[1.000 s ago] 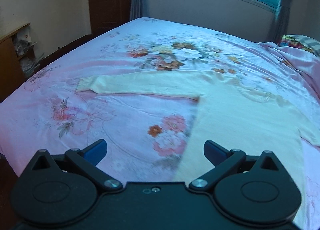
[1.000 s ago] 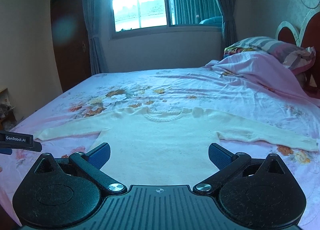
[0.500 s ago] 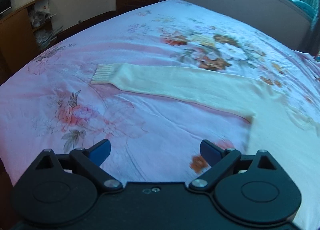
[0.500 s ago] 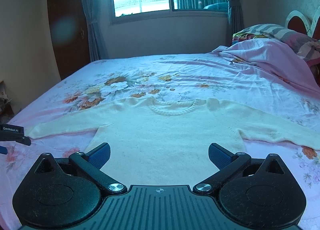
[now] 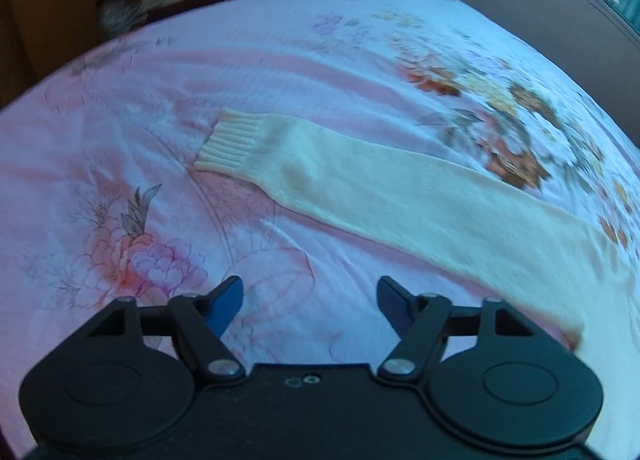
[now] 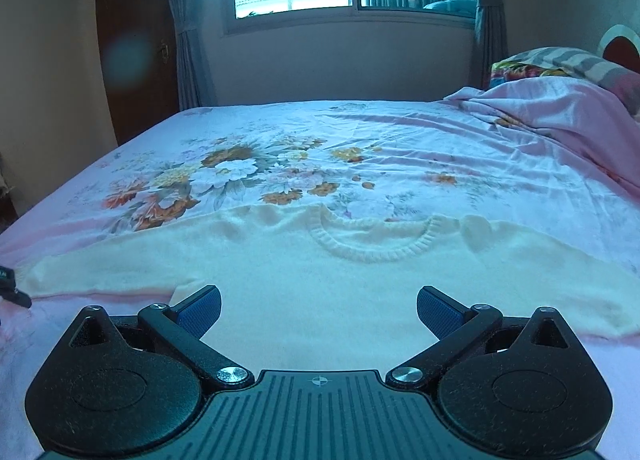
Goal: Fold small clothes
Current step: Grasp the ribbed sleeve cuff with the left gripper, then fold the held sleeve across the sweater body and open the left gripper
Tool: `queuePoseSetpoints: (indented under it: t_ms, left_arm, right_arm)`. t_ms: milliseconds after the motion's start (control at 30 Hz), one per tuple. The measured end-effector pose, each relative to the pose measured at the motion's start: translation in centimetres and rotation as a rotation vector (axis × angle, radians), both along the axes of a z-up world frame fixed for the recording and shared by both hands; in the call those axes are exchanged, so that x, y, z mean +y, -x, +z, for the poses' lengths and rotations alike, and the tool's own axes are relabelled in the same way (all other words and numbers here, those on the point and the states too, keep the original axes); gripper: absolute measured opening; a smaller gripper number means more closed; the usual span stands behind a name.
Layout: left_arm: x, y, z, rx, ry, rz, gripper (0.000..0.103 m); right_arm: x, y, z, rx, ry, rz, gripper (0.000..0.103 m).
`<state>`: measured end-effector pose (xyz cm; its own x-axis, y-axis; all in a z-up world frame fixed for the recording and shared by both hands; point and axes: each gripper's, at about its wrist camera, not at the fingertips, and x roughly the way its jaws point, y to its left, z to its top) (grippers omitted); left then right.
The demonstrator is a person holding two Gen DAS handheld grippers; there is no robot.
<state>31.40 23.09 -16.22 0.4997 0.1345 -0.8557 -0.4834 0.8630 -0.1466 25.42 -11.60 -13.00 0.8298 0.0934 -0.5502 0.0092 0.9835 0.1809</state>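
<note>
Both tools are now closer to the sweater (image 6: 320,280): left tool (image 5: 310,296) near its sleeve (image 5: 360,188) (cuff ribbed), right tool (image 6: 319,306) over the body, both wide open, empty.

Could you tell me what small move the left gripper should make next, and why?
Probably ease the left gripper forward and down toward the ribbed cuff. Its jaws are open and empty, and the cream sweater lies flat with its sleeve stretched out, so the sleeve likely gets folded first.
</note>
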Motion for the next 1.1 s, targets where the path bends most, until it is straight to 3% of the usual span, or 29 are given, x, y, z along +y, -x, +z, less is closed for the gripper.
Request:
queuePoseSetpoints:
  t_ms: [33, 233, 433, 467, 533, 600, 667, 733, 867, 1000, 1100]
  left_arm:
    - [0.6, -0.4, -0.4, 0.005, 0.018, 0.017, 0.06]
    - [4.9, -1.8, -2.4, -0.033, 0.173, 0.151, 0.057]
    - [8.0, -3.8, -3.6, -0.098, 0.296, 0.238, 0.042]
    - [8.4, -4.1, -3.8, -0.112, 0.319, 0.252, 0.039]
    - [9.1, -4.6, -4.3, -0.139, 0.362, 0.281, 0.018]
    - [9.6, -5.1, -4.6, -0.157, 0.377, 0.3, 0.004]
    - [9.1, -5.5, -4.1, -0.173, 0.334, 0.291, 0.002]
    - [7.1, -6.0, -2.3, -0.207, 0.24, 0.224, 0.001]
    - [-0.8, -7.4, 3.9, -0.335, 0.119, -0.082, 0.001]
    - [-12.3, -7.6, 8.2, -0.391, 0.097, -0.414, 0.001]
    - [-20.7, -6.8, 8.5, -0.358, 0.151, -0.637, 0.001]
  right_arm:
    - [0.0, -0.9, -0.2, 0.002, -0.01, 0.0, 0.103]
    - [0.5, -3.9, -1.3, 0.01, -0.021, 0.006, 0.103]
    - [1.1, -4.8, -2.7, 0.034, -0.018, 0.017, 0.103]
    - [1.0, -4.9, -2.9, 0.039, -0.017, 0.014, 0.103]
    - [0.8, -4.9, -3.3, 0.045, -0.018, 0.009, 0.103]
    - [0.5, -4.9, -3.6, 0.052, -0.01, -0.002, 0.103]
    - [0.2, -4.8, -3.8, 0.058, -0.008, -0.011, 0.103]
    - [-0.2, -4.7, -4.0, 0.067, 0.007, -0.018, 0.103]
    - [-1.5, -4.3, -4.1, 0.08, 0.007, -0.048, 0.103]
    - [-3.2, -3.0, -3.4, 0.078, 0.003, -0.081, 0.103]
    - [-4.8, -1.8, -3.0, 0.08, 0.007, -0.1, 0.103]
